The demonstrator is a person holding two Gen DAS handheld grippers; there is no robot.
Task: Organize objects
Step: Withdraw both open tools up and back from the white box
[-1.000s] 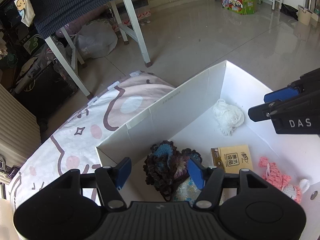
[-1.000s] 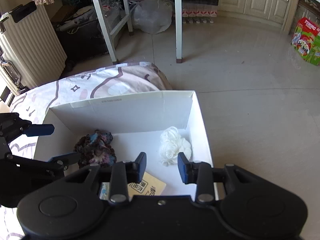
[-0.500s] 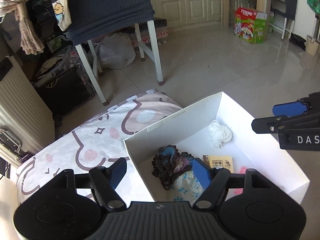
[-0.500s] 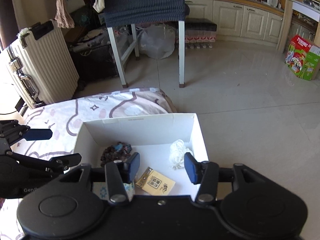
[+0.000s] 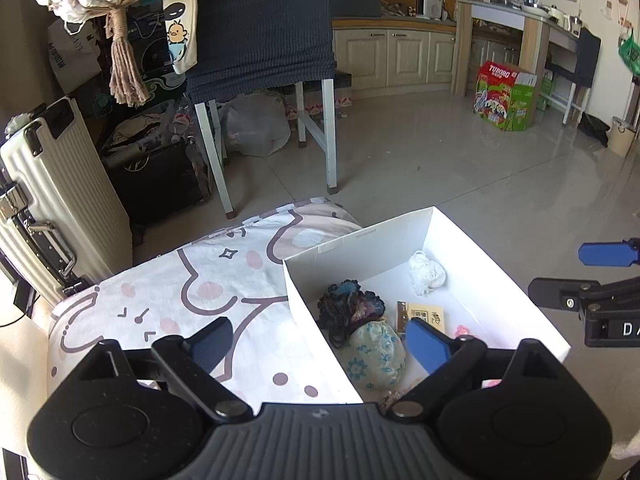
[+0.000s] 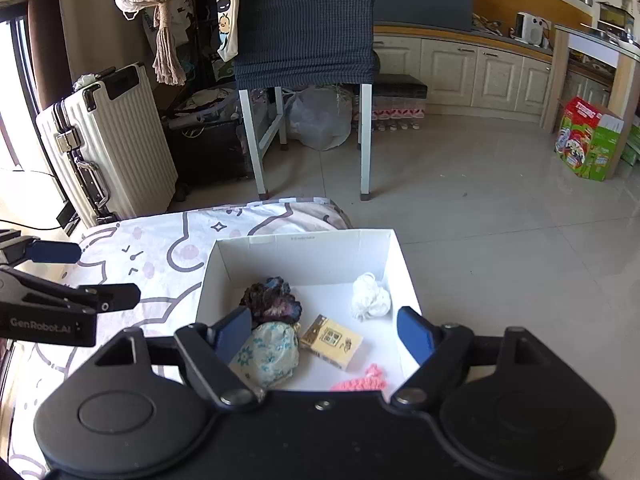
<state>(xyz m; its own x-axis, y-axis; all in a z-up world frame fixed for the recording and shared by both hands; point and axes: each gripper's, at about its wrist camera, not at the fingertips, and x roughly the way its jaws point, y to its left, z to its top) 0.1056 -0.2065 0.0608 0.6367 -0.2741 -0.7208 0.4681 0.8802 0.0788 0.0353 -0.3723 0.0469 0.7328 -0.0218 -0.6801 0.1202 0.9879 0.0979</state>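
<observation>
Jaws wide, angled over white box (image 6: 304, 254)

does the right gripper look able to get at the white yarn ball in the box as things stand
Probably yes. The right gripper is open and holds nothing, the white box has no lid, and the white yarn ball lies alone near the far right corner with nothing on top.

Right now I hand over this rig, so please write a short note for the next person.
Left gripper: open, holding nothing, jaws just opened.
Right gripper: open, holding nothing, jaws just opened.
White box sits on the patterned sheet. Inside: dark yarn bundle, floral pouch, yellow packet, white yarn, pink knit piece.
Done: these five are in the box.
Left: nothing loose shows on the sheet; check beyond the views.
</observation>
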